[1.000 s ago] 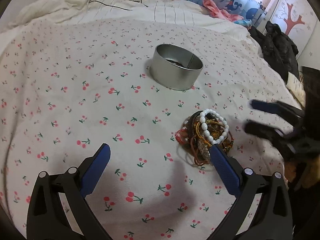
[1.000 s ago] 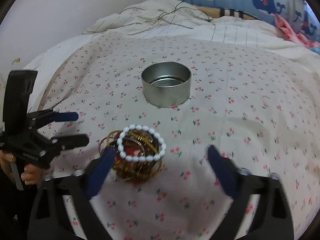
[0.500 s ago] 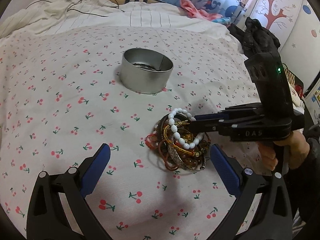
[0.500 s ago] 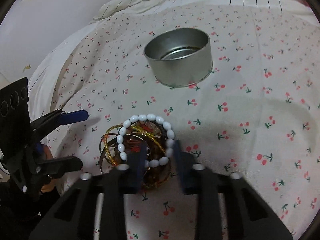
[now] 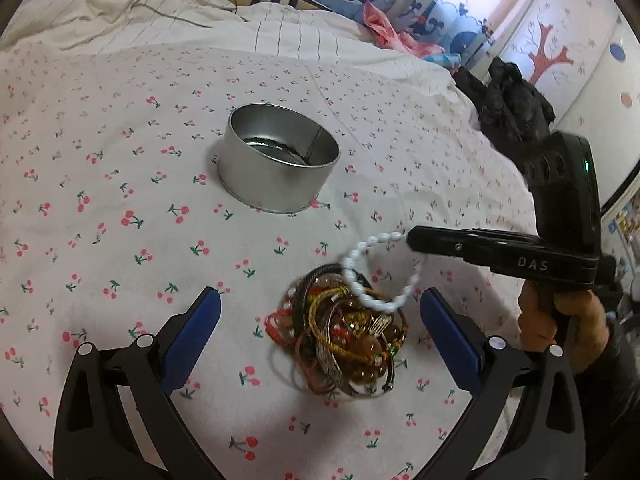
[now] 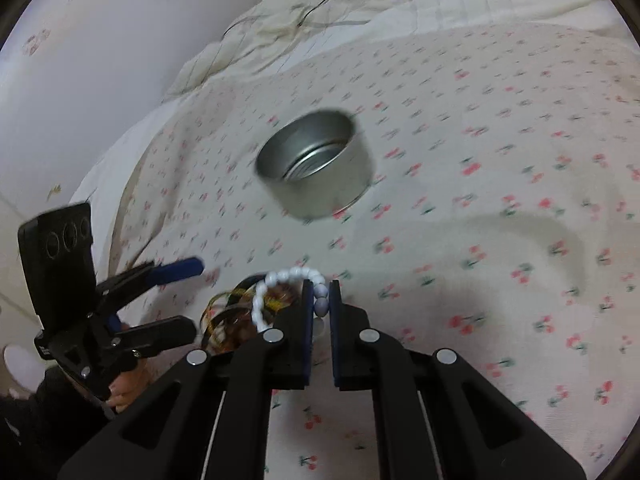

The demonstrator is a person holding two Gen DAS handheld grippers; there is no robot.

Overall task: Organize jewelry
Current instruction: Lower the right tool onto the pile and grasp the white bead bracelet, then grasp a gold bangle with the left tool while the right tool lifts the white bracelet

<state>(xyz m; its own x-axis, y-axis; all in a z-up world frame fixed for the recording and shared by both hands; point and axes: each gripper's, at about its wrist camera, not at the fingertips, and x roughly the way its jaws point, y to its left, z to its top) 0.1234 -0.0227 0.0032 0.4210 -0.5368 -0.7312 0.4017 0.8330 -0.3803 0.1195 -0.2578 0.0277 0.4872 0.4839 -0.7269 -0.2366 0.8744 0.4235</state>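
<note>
Cherry-print white bedsheet (image 5: 120, 160) is your work surface, with whale-print bedding and a wall behind.

Left wrist view: your left gripper (image 5: 320, 320) stands wide open with nothing between its blue pads, straddling the tangled pile of gold, red and brown bangles and cords (image 5: 344, 332) on the sheet. The round, open silver metal tin (image 5: 280, 164) sits upright beyond the pile, well apart from it. Your right gripper (image 5: 412, 236) comes in from the right and has the white bead bracelet (image 5: 380, 276) pinched at its tip. One side of the loop is raised; the low side looks to be touching the pile, or just above it. A second ago the bracelet lay flat on top of the heap.

Right wrist view: blurred, but clear enough. The right gripper (image 6: 320, 292) jaws have just been closing and now stand narrow, clamped on a couple of white beads of the bracelet (image 6: 280, 284). The tin (image 6: 316, 164) is ahead, up the sheet.

So the grasp is made and the first piece is separating from the pile. The next move is probably a carry to the tin. Watch for a cord snagging on the low side of the loop.
</note>
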